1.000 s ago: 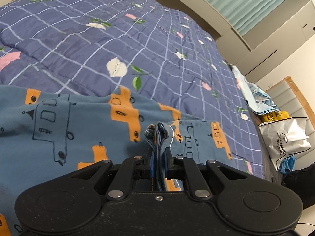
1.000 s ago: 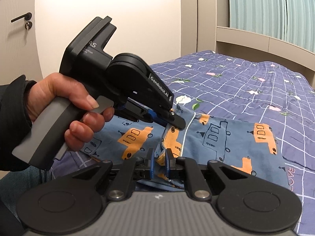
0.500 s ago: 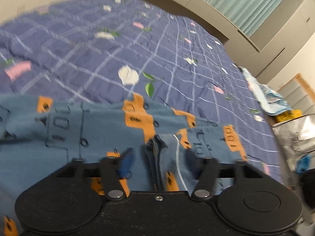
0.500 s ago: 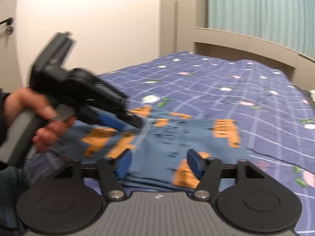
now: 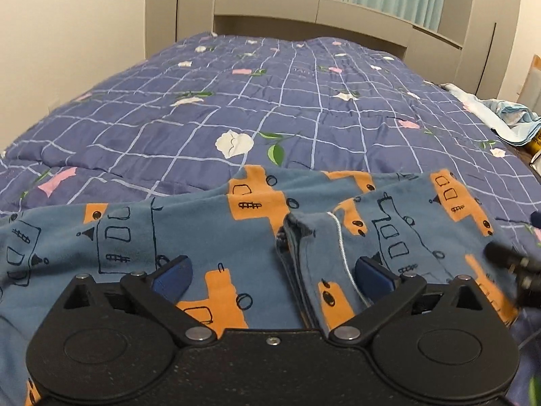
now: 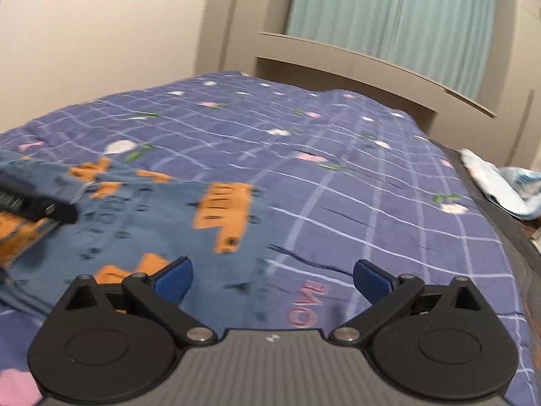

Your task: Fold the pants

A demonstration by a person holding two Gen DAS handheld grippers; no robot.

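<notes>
Both our grippers, left and right, have just spread wide and hold nothing; the blue truck-print fleece pants lie folded on the purple checked quilt. Released layers may spring open, or a withdrawing finger may snag the white drawstring.

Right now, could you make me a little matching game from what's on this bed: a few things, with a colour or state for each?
Things:
1. pants
2. quilt
3. curtain
4. left gripper

Colour or state:
A. pale green, hanging
B. fingers wide apart
C. blue with orange trucks, folded over
D. purple, white grid with flowers

Pairs: 1-C, 2-D, 3-A, 4-B
</notes>
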